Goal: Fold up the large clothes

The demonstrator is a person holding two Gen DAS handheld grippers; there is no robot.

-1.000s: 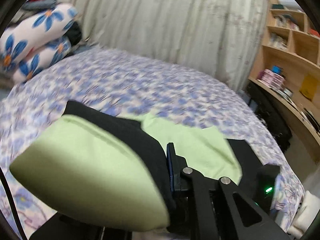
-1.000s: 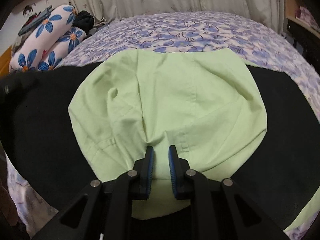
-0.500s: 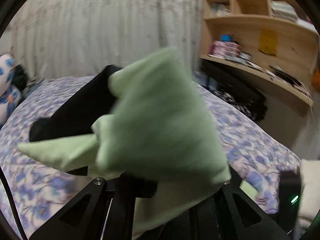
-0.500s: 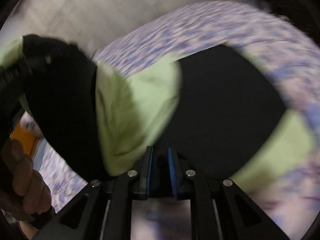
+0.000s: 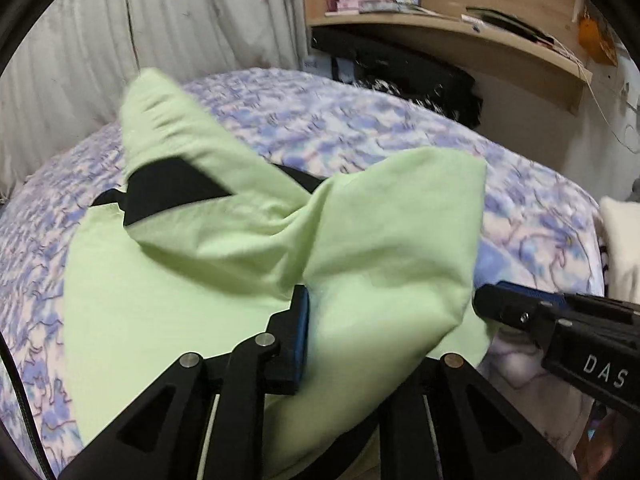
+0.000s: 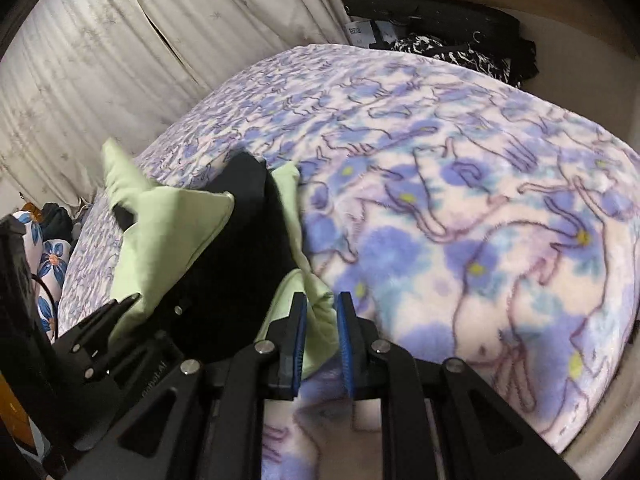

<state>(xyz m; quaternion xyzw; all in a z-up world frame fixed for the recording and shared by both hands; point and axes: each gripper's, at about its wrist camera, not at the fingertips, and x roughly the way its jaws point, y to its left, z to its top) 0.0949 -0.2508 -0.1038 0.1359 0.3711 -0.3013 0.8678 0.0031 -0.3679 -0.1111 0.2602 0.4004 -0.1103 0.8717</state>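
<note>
Here, mid-fold on the bed [image 6: 460,184], my left gripper [image 5: 340,340] has green cloth of the garment [image 5: 208,248] bunched between its fingers; the right finger is buried, so I cannot tell how tightly it grips. The garment, light green with black panels, is half lifted over the floral blanket. At right, my right gripper [image 6: 321,328] is nearly closed, pinching a green edge. My judgement: carry both held points level, keep the cloth taut, and lay the edges squarely together.
</note>
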